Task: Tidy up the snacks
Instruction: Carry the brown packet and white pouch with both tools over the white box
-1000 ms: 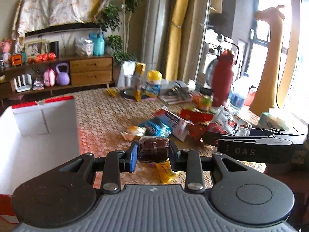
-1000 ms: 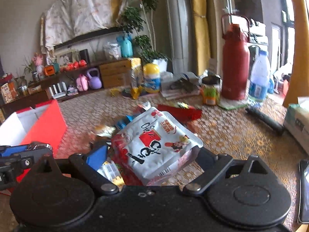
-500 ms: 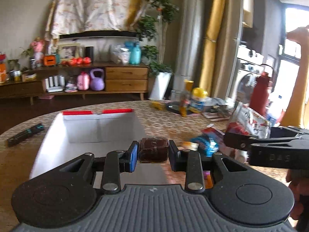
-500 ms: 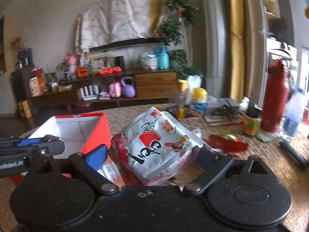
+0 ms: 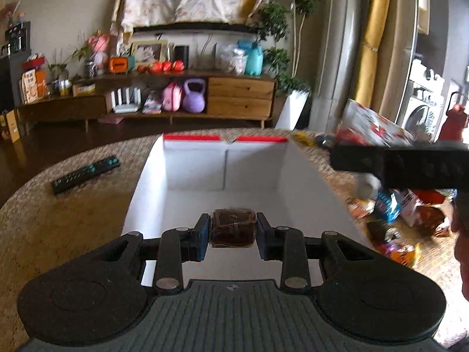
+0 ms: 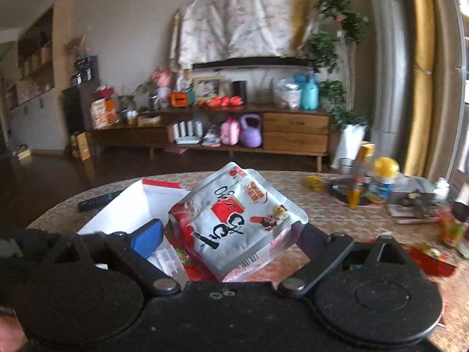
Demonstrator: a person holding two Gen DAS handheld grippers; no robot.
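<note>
My left gripper (image 5: pixel 233 231) is shut on a small dark brown wrapped snack (image 5: pixel 233 227) and holds it over the open white box with a red rim (image 5: pixel 304 173). My right gripper (image 6: pixel 228 234) is shut on a white and red snack bag (image 6: pixel 237 220); it holds the bag above the table just right of the box (image 6: pixel 129 205). In the left wrist view the right gripper (image 5: pixel 401 161) and its bag (image 5: pixel 369 129) show at the right, beside the box's right wall.
Several loose snack packets (image 5: pixel 390 211) lie on the woven tabletop right of the box. A black remote (image 5: pixel 85 173) lies to its left. A yellow-lidded jar (image 6: pixel 384 176), a dark tray and small bottles (image 6: pixel 453 226) stand at the far right of the table.
Both grippers have swung left, away from the snack pile. The left one, with the brown snack, now hangs over the box; the right one, with the bag, has come up beside it.
</note>
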